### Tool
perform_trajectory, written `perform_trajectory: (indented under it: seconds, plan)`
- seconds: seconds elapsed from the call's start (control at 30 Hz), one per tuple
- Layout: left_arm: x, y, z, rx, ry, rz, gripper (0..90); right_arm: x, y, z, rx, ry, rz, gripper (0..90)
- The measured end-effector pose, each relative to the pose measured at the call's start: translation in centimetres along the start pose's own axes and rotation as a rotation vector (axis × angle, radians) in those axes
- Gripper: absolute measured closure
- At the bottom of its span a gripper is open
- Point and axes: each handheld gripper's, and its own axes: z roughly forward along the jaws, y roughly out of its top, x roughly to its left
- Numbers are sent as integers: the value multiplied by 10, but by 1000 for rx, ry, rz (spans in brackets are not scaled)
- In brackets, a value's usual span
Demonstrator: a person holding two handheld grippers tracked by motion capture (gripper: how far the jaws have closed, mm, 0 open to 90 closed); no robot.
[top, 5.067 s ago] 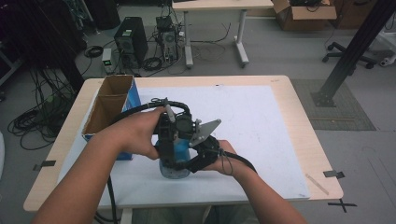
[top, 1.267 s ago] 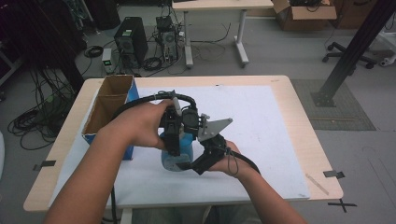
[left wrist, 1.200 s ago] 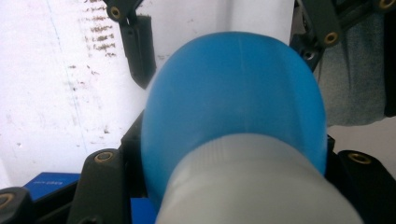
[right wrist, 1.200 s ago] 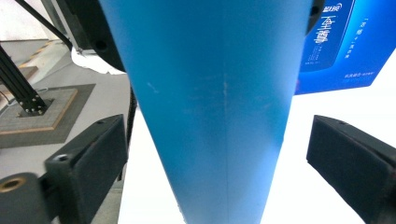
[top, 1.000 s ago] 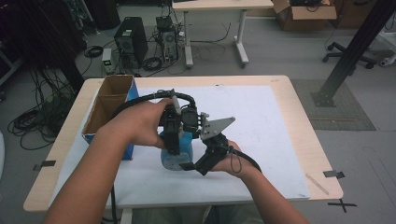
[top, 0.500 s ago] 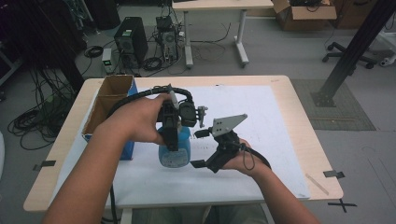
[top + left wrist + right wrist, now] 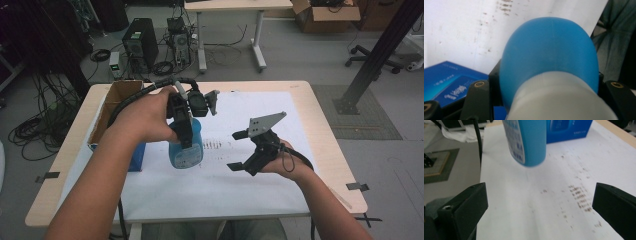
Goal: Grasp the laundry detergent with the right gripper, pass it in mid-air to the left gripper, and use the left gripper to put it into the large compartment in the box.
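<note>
**Blue bottle in your left gripper, right gripper spread beside it**

Your left gripper (image 7: 184, 131) is clamped on the blue plastic bottle with a white neck (image 7: 186, 148) — in the left gripper view the bottle's rounded shoulder (image 7: 549, 55) sits wedged between the 2 black jaws. The bottle hangs over the white paper sheet (image 7: 250, 185) that covers the light wooden table (image 7: 327, 145); whether its base touches the sheet, you cannot tell. Your right gripper (image 7: 240, 150) sits just beside the bottle — apart from it, jaws spread wide and holding nothing. In the right gripper view the bottle's base (image 7: 530, 142) shows ahead, above dark specks on the sheet (image 7: 579, 195). A blue cardboard box (image 7: 569, 130) lies behind the bottle there. An open brown cardboard box (image 7: 112, 107) stands at the table's left edge.
</note>
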Motion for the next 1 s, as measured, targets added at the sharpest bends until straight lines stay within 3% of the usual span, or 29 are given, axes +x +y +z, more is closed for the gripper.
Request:
perform_trajectory:
  seconds: [0.2, 0.23, 0.43, 0.47, 0.5, 0.6, 0.83, 1.0]
  plan:
    - [8, -5, -10, -4, 7, -97, 392, -10, 0, -17, 104, -36, -7, 2]
    - [8, -5, -10, -4, 7, -97, 392, -10, 0, -17, 104, -36, -7, 2]
    - [22, -14, -22, -27, 32, -229, 392, -17, -3, -34, 209, -71, -9, 2]
    - [22, -14, -22, -27, 32, -229, 392, -17, -3, -34, 209, -71, -9, 2]
    - [27, -17, -26, -36, 30, -275, 392, -19, -4, -40, 231, -81, -10, 2]
    - [34, -22, -31, -38, 19, -341, 392, -22, -5, -46, 256, -95, -14, 2]
    - [44, -32, -46, -37, 39, -423, 392, -26, -6, -56, 340, -127, -32, 2]
    - [55, -46, -62, -69, 36, -526, 392, -27, -7, -59, 388, -131, -39, 2]
